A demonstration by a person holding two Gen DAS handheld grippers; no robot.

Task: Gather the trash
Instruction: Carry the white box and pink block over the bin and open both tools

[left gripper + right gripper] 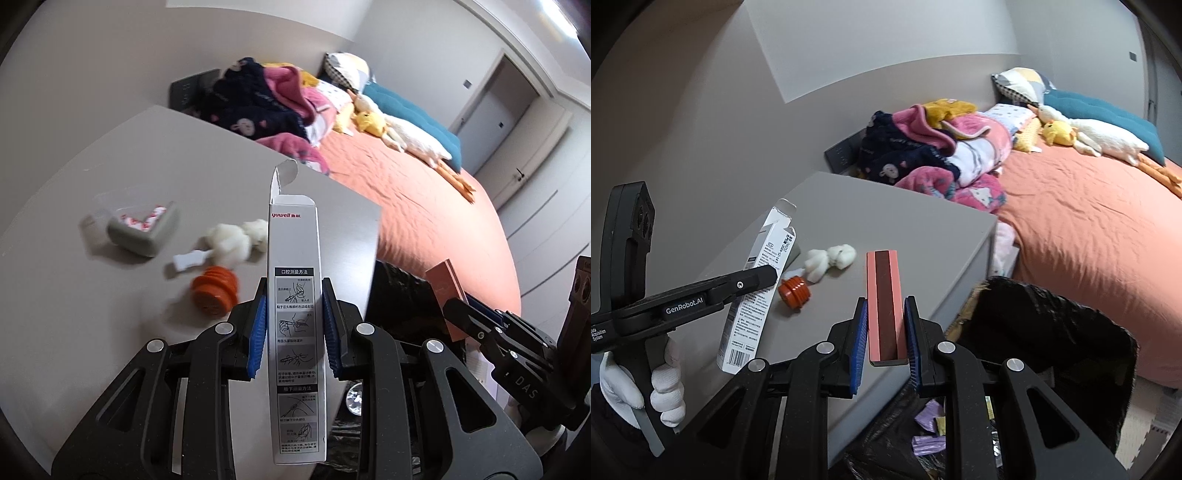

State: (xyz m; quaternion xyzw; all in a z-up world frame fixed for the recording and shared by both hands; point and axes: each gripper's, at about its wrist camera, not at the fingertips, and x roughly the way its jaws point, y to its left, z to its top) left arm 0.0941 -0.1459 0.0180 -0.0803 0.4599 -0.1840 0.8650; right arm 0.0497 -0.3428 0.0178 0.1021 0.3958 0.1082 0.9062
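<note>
Left wrist: left tongs (294, 328) clamp white carton (295, 295); right tongs (885, 341) clamp pink box (884, 306); orange cap (214, 295), cotton (236, 238) on table (110, 332).

The black left gripper (294, 325) with blue ribbed pads clamps a tall white carton (295, 288); the matching right gripper (885, 341) pinches a slim pink-and-maroon box (885, 306); a white-gloved hand (666, 384) grips the left handle.
</note>
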